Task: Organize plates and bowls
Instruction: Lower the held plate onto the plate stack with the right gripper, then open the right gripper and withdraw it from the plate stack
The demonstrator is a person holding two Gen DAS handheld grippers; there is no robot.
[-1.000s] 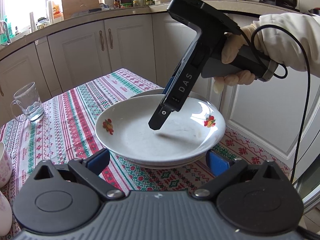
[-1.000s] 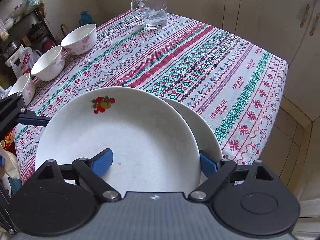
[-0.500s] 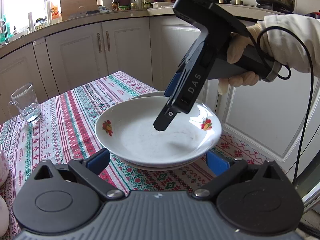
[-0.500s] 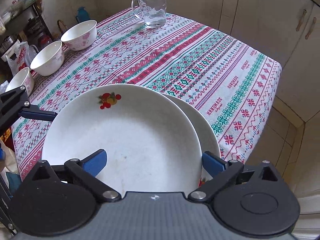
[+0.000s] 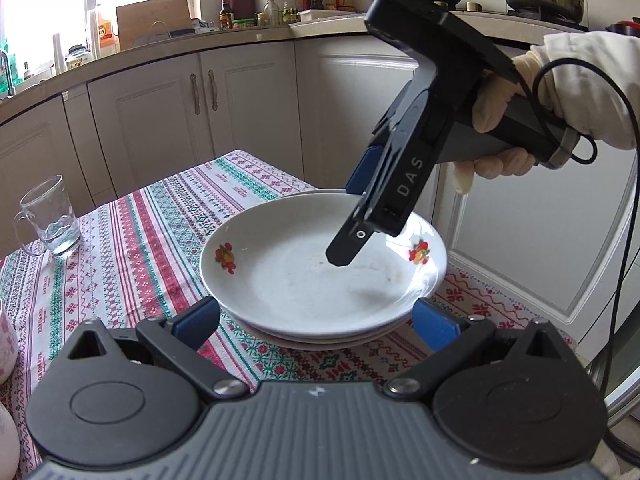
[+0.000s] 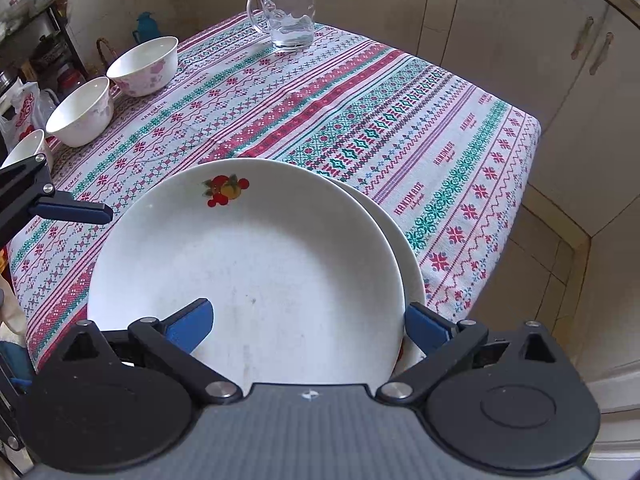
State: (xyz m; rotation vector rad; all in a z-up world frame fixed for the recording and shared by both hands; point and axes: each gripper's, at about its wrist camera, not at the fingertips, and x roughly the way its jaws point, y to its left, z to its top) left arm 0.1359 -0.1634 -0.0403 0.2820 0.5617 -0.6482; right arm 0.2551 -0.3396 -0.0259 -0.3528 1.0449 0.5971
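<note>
A white plate with fruit motifs (image 5: 304, 280) (image 6: 248, 264) rests on another white plate (image 5: 332, 340) (image 6: 404, 240) near the table's corner. My right gripper (image 6: 308, 320) (image 5: 348, 220) is open and hovers above the top plate's near edge, one finger over the plate and one outside its rim. My left gripper (image 5: 316, 320) is open, its fingertips (image 6: 80, 212) straddling the stack's edge on the opposite side. Three white bowls with pink flowers (image 6: 146, 66) (image 6: 80, 112) (image 6: 26, 148) stand along the table's left edge in the right wrist view.
A glass mug (image 6: 288, 16) (image 5: 50, 216) with a little water stands at the far end of the patterned tablecloth (image 6: 360, 120). White kitchen cabinets (image 5: 180, 112) and a cluttered counter surround the table. The floor (image 6: 540, 264) lies just beyond the table edge.
Both grippers have drawn back and up from the stacked plates, which look smaller now. The plates have not moved.
</note>
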